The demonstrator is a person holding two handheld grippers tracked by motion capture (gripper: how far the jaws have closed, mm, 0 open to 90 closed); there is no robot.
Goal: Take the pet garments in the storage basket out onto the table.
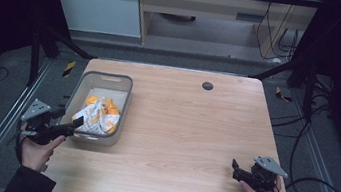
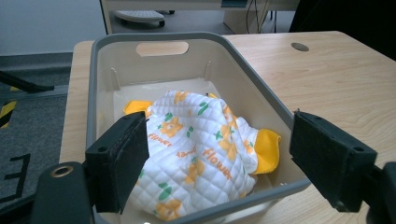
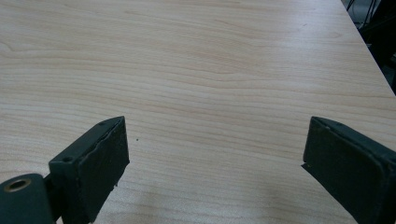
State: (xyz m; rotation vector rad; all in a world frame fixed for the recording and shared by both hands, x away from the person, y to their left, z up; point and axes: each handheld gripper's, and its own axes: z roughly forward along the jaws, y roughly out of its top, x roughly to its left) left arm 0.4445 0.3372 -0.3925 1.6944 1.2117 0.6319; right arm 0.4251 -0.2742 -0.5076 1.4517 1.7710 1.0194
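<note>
While a grey bin (image 1: 97, 107) sits at nine o'clock on the tabletop (image 1: 184, 128) holding a white-and-yellow flowered cloth (image 2: 196, 149), the left gripper (image 1: 64, 126) gapes wide at its near rim, the right gripper (image 1: 238, 170) wide at four o'clock.

The counter (image 1: 184, 128) is pale matt wood with fine grain. The bin (image 2: 261, 88) at left is smooth grey plastic, holding quilted printed cloth (image 2: 196, 149).
</note>
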